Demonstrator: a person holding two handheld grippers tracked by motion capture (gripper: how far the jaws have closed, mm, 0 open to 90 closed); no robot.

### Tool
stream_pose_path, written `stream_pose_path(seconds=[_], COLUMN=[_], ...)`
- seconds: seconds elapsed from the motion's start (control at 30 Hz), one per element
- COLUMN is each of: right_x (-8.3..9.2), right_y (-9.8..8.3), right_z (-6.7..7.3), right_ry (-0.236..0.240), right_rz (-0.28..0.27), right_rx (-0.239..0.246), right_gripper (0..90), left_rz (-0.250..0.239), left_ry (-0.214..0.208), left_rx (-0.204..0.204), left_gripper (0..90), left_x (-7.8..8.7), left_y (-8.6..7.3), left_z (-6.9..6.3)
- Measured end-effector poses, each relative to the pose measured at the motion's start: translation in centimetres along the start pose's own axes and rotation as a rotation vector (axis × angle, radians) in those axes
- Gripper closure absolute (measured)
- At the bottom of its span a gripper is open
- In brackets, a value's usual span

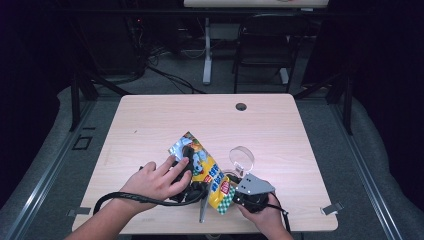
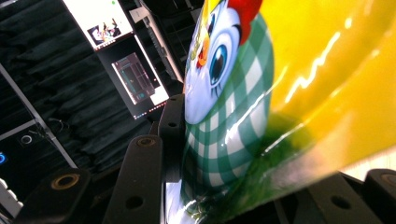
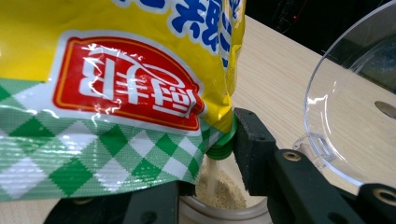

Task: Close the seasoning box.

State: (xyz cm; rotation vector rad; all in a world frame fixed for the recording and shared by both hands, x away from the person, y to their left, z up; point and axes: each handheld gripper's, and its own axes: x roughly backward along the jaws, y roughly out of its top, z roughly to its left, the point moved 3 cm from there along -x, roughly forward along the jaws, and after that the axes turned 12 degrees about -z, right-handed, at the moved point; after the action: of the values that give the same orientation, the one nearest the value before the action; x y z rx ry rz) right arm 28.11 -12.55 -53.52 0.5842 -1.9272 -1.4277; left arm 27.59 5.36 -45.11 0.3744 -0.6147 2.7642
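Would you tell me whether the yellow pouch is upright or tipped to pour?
Tipped. The yellow pouch points its green spout downward, and pale powder streams from it into the clear container below.

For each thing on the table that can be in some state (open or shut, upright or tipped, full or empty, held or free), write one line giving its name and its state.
Yellow bag: tipped, green spout down, open and pouring powder.
Clear jar: under the spout, uncapped, partly filled with tan powder.
Clear lid: off the jar, beside it on the table.
Left gripper: jaws on the bag.
Right gripper: jaws on either side of the jar.
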Motion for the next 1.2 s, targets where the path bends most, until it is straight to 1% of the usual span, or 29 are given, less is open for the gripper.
stream_pose_path(seconds=[0.27,0.3,0.37,0.4,0.47,0.5,0.53,0.57,0.63,0.67,0.73,0.8,0.87,0.9,0.97,1.0,1.07,1.1,1.2], right_x=[0.01,0.00,0.01,-0.02,-0.04,-0.06,-0.06,-0.07,-0.06,-0.04,0.01,0.07,0.13,0.14,0.13,0.14,0.14,0.15,0.11], right_y=[0.04,0.03,0.00,-0.02,-0.03,-0.03,-0.03,-0.04,-0.05,-0.04,-0.05,-0.02,0.02,0.03,-0.01,-0.02,-0.03,-0.03,-0.04], right_z=[-0.01,0.00,0.00,0.02,-0.01,-0.02,-0.04,-0.05,-0.05,-0.04,-0.07,-0.08,-0.12,-0.14,-0.13,-0.13,-0.13,-0.14,-0.11], right_ry=[0.005,0.005,0.007,0.009,0.007,0.006,0.006,0.005,0.003,0.004,0.002,-0.001,-0.005,-0.002,0.000,0.001,0.002,0.002,0.006], right_rz=[-0.002,-0.001,0.005,0.003,0.002,0.001,0.001,0.001,0.004,0.004,0.007,0.003,0.000,-0.003,-0.001,0.003,0.004,0.004,0.006], right_rx=[-0.014,-0.013,-0.011,-0.013,-0.012,-0.013,-0.013,-0.012,-0.007,-0.006,-0.001,-0.003,-0.005,-0.008,-0.006,-0.004,-0.005,-0.007,-0.010], right_gripper=[71.0,71.0,71.0,70.9,71.0,71.0,70.9,71.0,71.0,71.0,71.0,71.0,71.0,70.9,71.0,71.0,71.0,71.0,71.0], left_rz=[0.002,0.003,0.003,0.002,0.001,0.001,0.002,0.003,0.001,0.001,0.000,0.001,0.000,-0.001,0.000,0.001,0.001,0.002,0.004], left_ry=[0.001,-0.005,0.002,0.001,0.003,-0.001,0.002,-0.003,-0.001,0.002,0.002,0.001,0.007,0.003,0.007,0.008,0.007,0.001,-0.002], left_rx=[0.001,0.012,-0.008,0.004,0.002,0.012,0.003,0.009,0.007,-0.004,-0.006,-0.001,-0.004,0.004,-0.018,-0.019,-0.018,-0.006,-0.009], left_gripper=[65.9,65.9,66.0,65.9,66.0,66.0,66.0,66.0,66.0,66.0,66.0,66.0,66.0,66.3,66.7,66.7,66.8,66.9,66.9], left_x=[0.06,0.04,0.05,0.02,-0.03,-0.06,-0.06,-0.08,-0.10,-0.09,-0.09,-0.05,-0.02,-0.02,0.00,-0.01,-0.02,-0.05,-0.02], left_y=[-0.01,-0.03,0.03,0.01,0.00,-0.02,0.00,0.00,0.03,0.10,0.15,0.17,0.21,0.21,0.29,0.30,0.28,0.23,0.22], left_z=[0.02,-0.12,-0.04,-0.12,-0.09,-0.16,-0.09,-0.13,-0.10,0.00,0.07,0.16,0.28,0.22,0.34,0.31,0.30,0.17,0.16])
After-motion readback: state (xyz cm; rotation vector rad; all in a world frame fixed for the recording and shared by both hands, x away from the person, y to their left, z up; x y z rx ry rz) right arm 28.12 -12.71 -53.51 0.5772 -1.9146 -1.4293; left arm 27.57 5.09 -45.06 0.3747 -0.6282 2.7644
